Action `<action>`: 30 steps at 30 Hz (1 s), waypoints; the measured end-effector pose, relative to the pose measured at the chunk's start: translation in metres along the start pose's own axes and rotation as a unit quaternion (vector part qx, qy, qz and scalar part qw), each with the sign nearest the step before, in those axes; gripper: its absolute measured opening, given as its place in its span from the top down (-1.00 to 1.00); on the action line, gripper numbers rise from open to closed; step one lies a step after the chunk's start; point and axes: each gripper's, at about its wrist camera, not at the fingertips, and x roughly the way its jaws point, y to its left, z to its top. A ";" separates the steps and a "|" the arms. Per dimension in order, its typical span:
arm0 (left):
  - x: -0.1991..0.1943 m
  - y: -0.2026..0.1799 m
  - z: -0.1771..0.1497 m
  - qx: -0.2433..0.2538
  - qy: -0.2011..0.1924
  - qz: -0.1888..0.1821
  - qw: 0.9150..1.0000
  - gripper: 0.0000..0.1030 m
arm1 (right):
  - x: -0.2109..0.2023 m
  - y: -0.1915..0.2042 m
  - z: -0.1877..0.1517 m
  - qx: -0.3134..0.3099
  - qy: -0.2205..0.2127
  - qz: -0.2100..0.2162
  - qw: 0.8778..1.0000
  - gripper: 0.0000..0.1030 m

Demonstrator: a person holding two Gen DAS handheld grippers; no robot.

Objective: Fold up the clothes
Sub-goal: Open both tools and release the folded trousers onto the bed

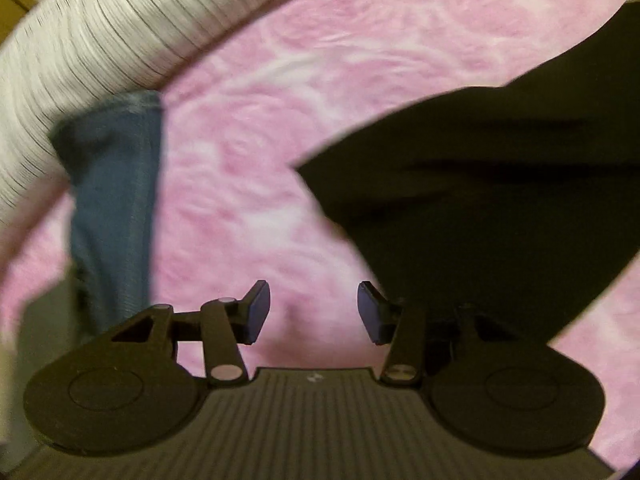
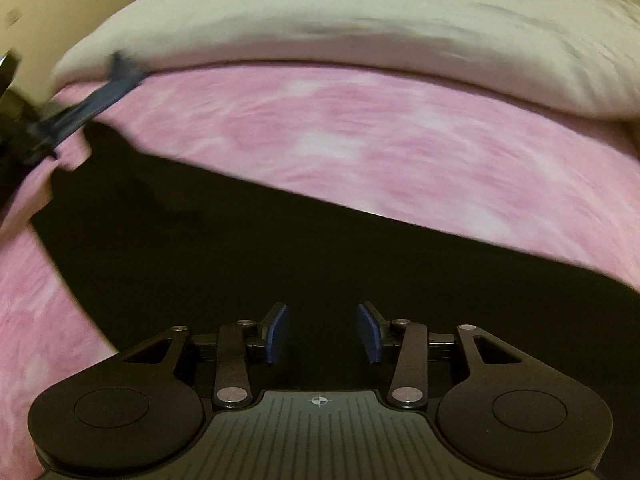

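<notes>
Bed, pink mottled cover (image 1: 260, 152): carries all items listed.

Black garment (image 2: 280, 264): lies spread flat on the cover, edges fairly straight. Whether it is already folded over once cannot be told; no compact stack is visible, so folding is judged unfinished.

Blue denim piece (image 1: 112, 200): lies well apart from the black garment, near the bed's far edge, one end against the striped bedding (image 1: 100, 32). Looks narrow, possibly folded; blurred.

Pale pillow (image 2: 340, 32): along the head of the bed.

Left claw (image 1: 314, 312): released, jaws apart, nothing between them; hangs over bare cover just beside the black garment's edge.

Right claw (image 2: 322, 332): released, jaws apart, empty; hangs over the black garment.

Remaining, as judged: take hold of the black garment again and fold it further.
</notes>
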 end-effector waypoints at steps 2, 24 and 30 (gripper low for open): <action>0.005 0.000 -0.007 -0.039 -0.007 -0.035 0.999 0.15 | 0.011 0.019 0.008 -0.028 0.003 0.018 0.999 0.15; -0.006 -0.005 -0.085 -0.143 0.038 -0.103 0.984 0.85 | 0.039 0.030 0.026 -0.055 0.042 0.019 0.997 0.08; -0.031 0.015 -0.068 -0.080 0.016 -0.018 0.997 0.59 | 0.027 0.012 0.021 -0.095 0.035 -0.012 0.995 0.07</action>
